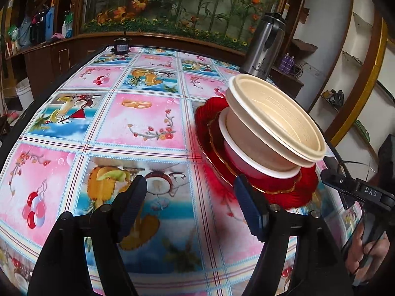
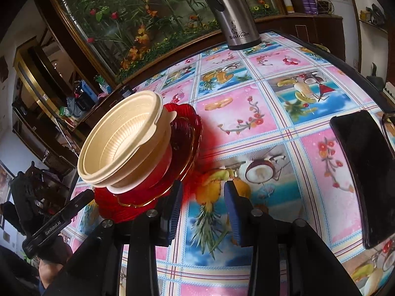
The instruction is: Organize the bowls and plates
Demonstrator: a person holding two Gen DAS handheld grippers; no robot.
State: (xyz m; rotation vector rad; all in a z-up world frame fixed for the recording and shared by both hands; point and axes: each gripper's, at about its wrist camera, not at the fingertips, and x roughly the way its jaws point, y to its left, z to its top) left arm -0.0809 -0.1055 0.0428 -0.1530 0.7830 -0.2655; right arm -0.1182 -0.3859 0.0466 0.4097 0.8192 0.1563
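A stack of cream bowls [image 1: 271, 123] [image 2: 118, 143] sits nested on a white bowl [image 1: 246, 157], all on red plates with gold rims [image 1: 284, 192] [image 2: 182, 133] on the patterned tablecloth. My left gripper [image 1: 190, 182] is open with nothing between its fingers. The red plates' rim lies just beyond and to the right of its right finger [image 1: 246, 207]. My right gripper [image 2: 203, 187] is open too, with only tablecloth in the gap. The plates lie just left of its left finger [image 2: 174, 209]. Each view shows the other gripper's body beside the stack.
A steel thermos jug [image 1: 261, 46] [image 2: 234, 12] stands at the table's far edge. A black phone [image 2: 365, 167] lies on the right of the table. A small black device [image 1: 121, 46] sits at the far left edge. Wooden cabinets and shelves surround the table.
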